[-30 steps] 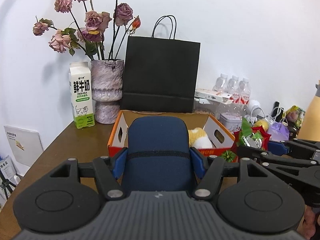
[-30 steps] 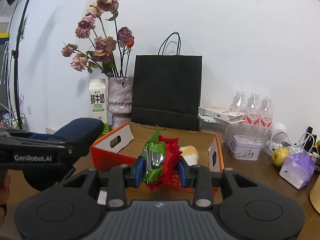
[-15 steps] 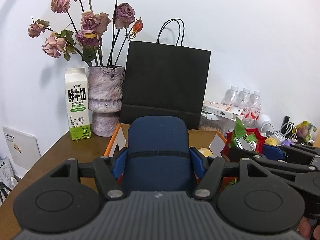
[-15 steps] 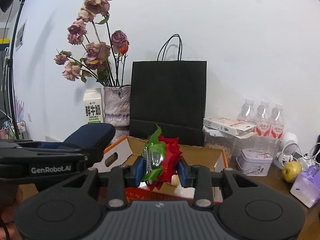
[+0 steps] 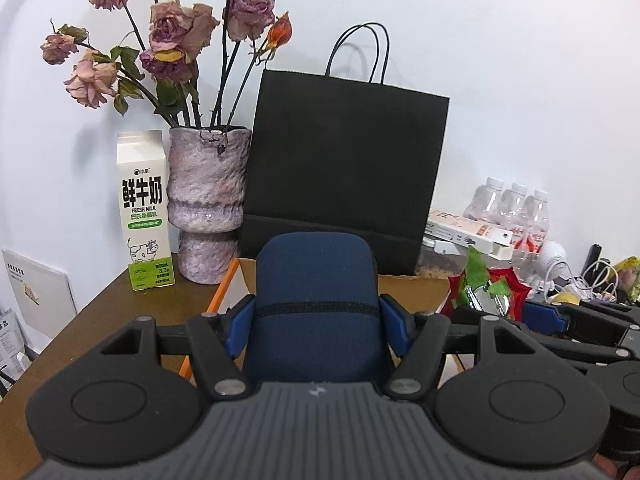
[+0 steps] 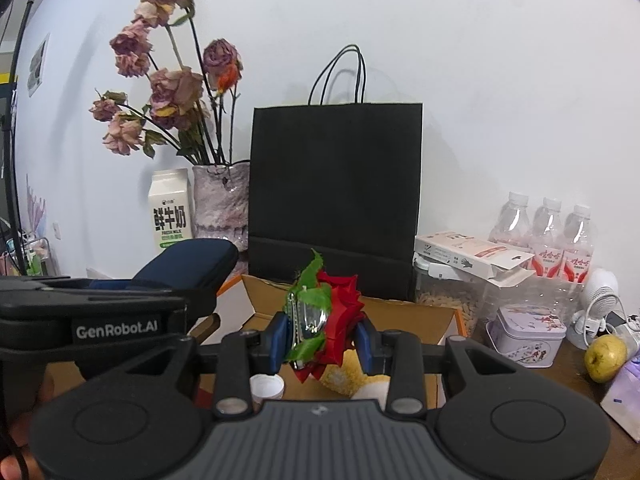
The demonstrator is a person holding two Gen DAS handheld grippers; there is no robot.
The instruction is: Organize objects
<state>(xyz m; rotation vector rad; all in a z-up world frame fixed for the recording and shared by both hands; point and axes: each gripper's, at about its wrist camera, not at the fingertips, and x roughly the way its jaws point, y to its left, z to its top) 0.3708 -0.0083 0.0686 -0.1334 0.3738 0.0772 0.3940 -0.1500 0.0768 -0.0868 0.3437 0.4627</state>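
My left gripper (image 5: 316, 316) is shut on a dark blue zip case (image 5: 316, 300), held upright above the near left of an open cardboard box (image 5: 416, 280). In the right wrist view the same blue case (image 6: 188, 264) shows at the left. My right gripper (image 6: 322, 338) is shut on a red-and-green foil flower ornament (image 6: 320, 316), held over the cardboard box (image 6: 400, 312). That ornament (image 5: 488, 288) also appears at the right of the left wrist view. A yellow plush toy (image 6: 340, 380) and a white cap (image 6: 266, 386) lie inside the box.
A black paper bag (image 5: 344, 168) stands behind the box against the white wall. A vase of dried roses (image 5: 208, 196) and a milk carton (image 5: 144, 212) stand at the left. Water bottles (image 6: 556, 232), a tin (image 6: 528, 328), a pear (image 6: 604, 356) and cables crowd the right.
Both grippers moved forward toward the wall with their loads. The bag, vase and carton loom larger, and the box has slid beneath the grippers.
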